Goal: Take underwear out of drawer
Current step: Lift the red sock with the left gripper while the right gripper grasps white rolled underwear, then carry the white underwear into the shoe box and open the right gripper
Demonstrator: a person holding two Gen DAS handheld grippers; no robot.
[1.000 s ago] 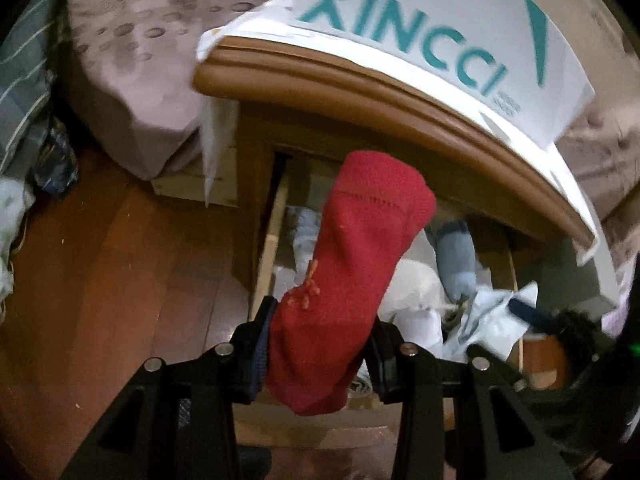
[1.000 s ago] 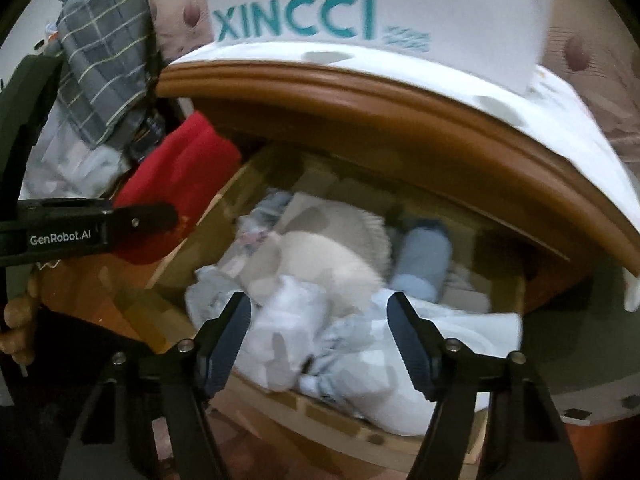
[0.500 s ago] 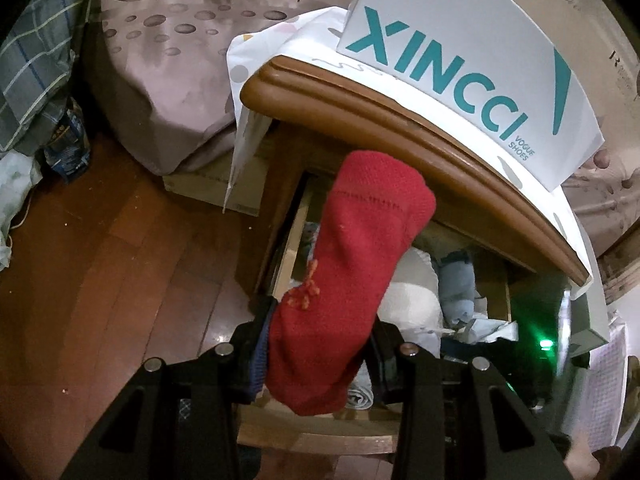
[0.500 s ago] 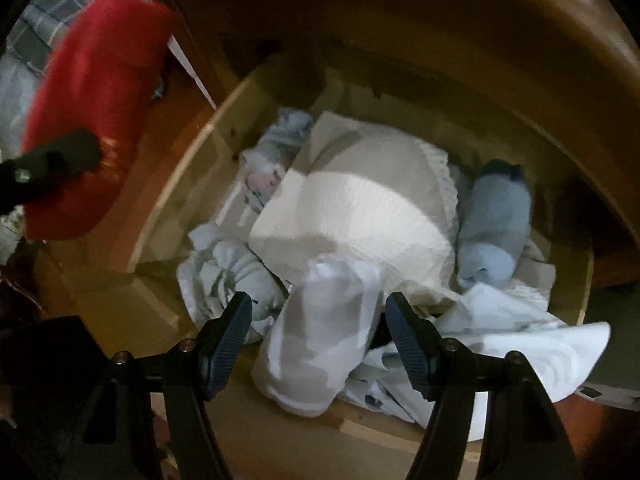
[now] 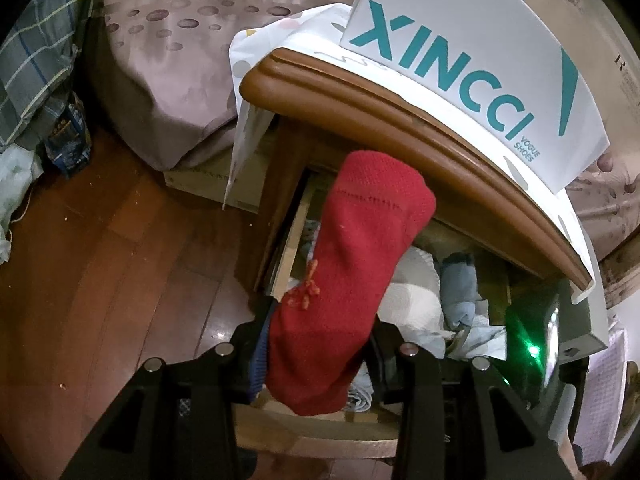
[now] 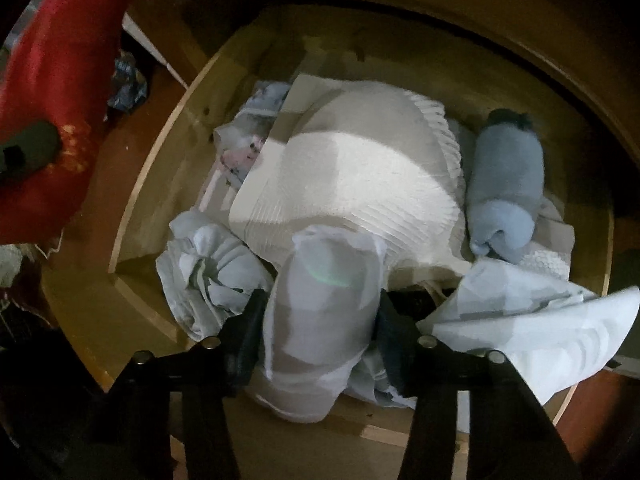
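Right gripper [image 6: 318, 320] closing around soft, light white roll [image 6: 320, 312]; likely squashy, best pinched mid-bundle; left gripper [image 5: 316, 348] clenched on red roll [image 5: 352, 264].

Matte black two-finger left gripper [image 5: 316, 354], right gripper [image 6: 318, 330], silver round screws, flat black fingers [image 6: 244, 328]

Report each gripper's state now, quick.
Left gripper: shut on the red rolled garment, held up in front of the drawer.
Right gripper: jaws closing, pads against the pale rolled garment in the drawer.
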